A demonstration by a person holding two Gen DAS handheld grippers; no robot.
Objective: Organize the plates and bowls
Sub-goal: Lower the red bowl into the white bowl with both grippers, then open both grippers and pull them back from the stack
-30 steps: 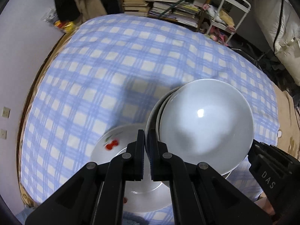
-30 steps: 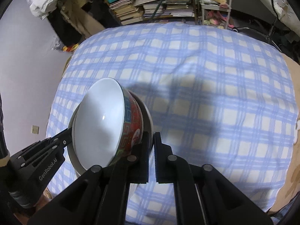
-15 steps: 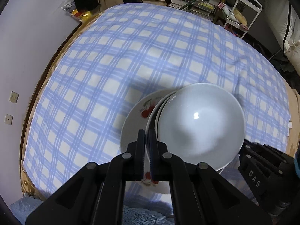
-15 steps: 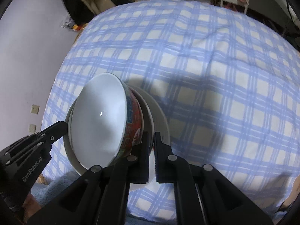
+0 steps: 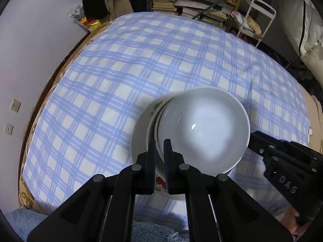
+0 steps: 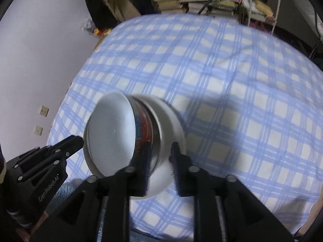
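Glazed stack [image 5: 201, 133] near the bed's [image 5: 121, 70] front edge: heavy, slick, breakable.
Left fingers [image 5: 159, 157] pinching plate rim; right fingers [image 6: 160, 161] opening, clear of it; best held at opposite rims.

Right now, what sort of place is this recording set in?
Probably a cluttered room in a home, perhaps a bedroom or storeroom: a blue checked cloth covers a bed-like surface, stacked books line the back wall, and a white cart stands nearby.
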